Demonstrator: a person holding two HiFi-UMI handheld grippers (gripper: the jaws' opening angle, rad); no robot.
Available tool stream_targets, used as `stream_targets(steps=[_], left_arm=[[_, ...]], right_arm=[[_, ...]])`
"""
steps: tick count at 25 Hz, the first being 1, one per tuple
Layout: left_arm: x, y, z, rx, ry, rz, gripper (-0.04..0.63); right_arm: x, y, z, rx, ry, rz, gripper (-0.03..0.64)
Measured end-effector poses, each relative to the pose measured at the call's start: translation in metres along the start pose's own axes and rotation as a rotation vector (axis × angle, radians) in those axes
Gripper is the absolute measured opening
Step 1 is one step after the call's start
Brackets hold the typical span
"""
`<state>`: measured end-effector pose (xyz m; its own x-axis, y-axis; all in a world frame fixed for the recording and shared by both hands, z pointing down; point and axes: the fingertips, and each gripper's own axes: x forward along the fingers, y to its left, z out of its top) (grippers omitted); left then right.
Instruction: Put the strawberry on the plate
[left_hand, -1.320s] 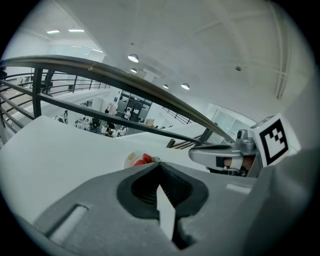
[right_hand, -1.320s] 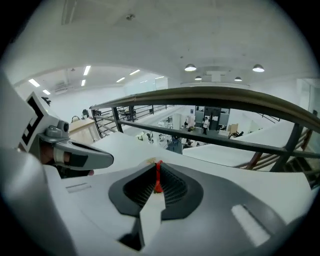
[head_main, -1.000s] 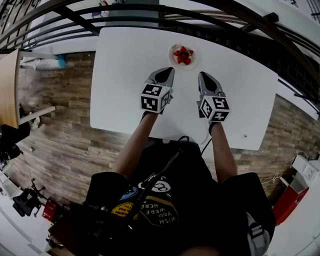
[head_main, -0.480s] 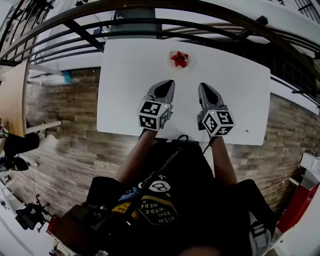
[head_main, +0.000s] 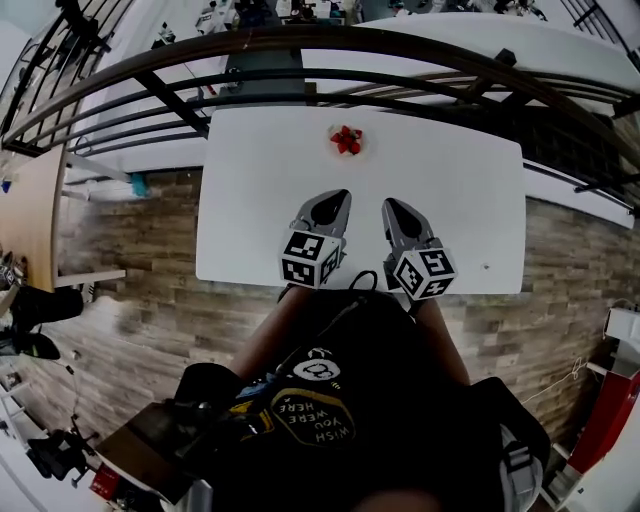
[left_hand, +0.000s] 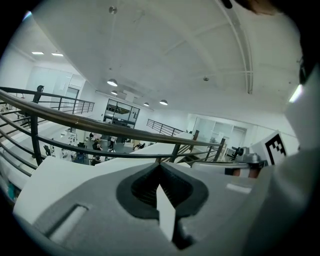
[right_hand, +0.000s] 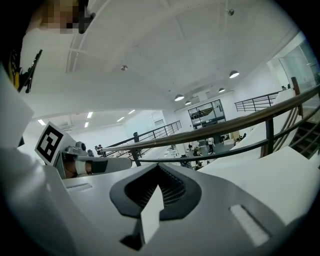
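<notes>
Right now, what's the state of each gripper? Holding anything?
Left gripper: closed, nothing in it.
Right gripper: closed, nothing in it.

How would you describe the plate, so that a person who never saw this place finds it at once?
Look at the white table in the head view. Near its far edge, about midway along, just before the dark railing, sits a small pale plate. It alone carries red strawberries, the only red on the tabletop.
</notes>
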<state>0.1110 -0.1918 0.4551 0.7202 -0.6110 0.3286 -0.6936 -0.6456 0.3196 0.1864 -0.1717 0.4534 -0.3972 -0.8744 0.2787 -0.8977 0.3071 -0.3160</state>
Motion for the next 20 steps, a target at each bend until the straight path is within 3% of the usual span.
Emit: stream_targets(steps=[5, 20], left_arm=[[-0.004, -0.005, -0.003, -0.042, 0.001, 0.013, 0.002], [-0.006, -0.030, 0.008, -0.017, -0.070, 0.048, 0.002]], right_arm=[[-0.004, 0.006, 0.006, -0.044, 0.023, 0.060, 0.003], [-0.023, -0.003, 0.013, -0.046, 0.008, 0.083, 0.003]])
